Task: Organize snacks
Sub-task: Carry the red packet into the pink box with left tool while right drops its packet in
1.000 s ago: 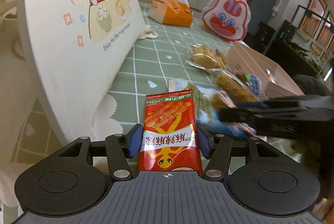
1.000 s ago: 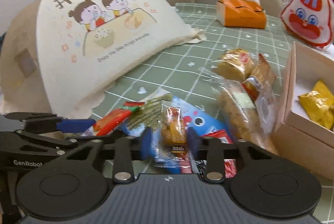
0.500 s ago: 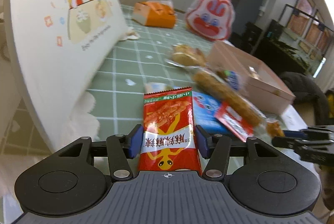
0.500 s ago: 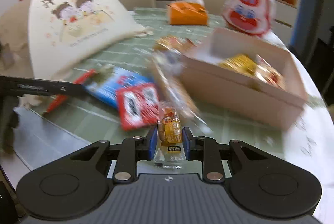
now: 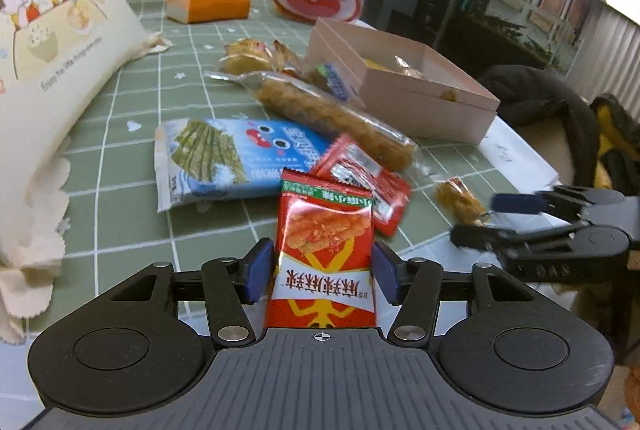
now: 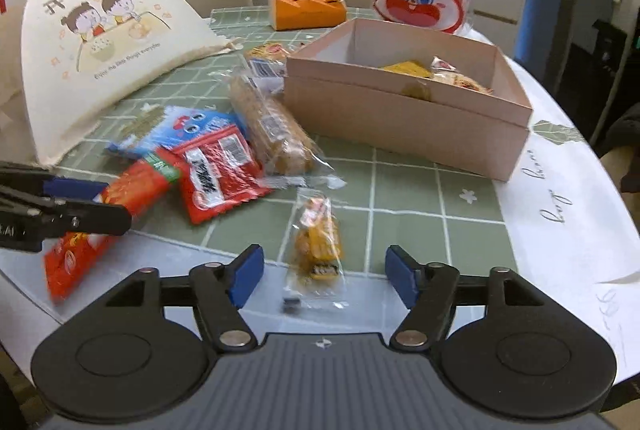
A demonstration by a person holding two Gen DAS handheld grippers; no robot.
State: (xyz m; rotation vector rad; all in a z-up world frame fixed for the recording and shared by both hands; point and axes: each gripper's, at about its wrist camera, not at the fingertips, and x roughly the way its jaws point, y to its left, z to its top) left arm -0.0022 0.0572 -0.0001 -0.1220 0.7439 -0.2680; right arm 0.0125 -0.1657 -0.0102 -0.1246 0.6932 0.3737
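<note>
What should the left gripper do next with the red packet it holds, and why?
Probably carry the red packet toward the pink box. The left gripper is shut on it, the box lies open with snacks already inside, and the right gripper is open, its small snack lying on the table.

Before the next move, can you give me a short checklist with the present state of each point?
1. Left gripper holds the red packet: ok.
2. Right gripper is open: ok.
3. Small yellow snack lies on the table, between the open fingers: ok.
4. Box is open at the top: ok.
5. Room left in the box: cannot tell.
</note>
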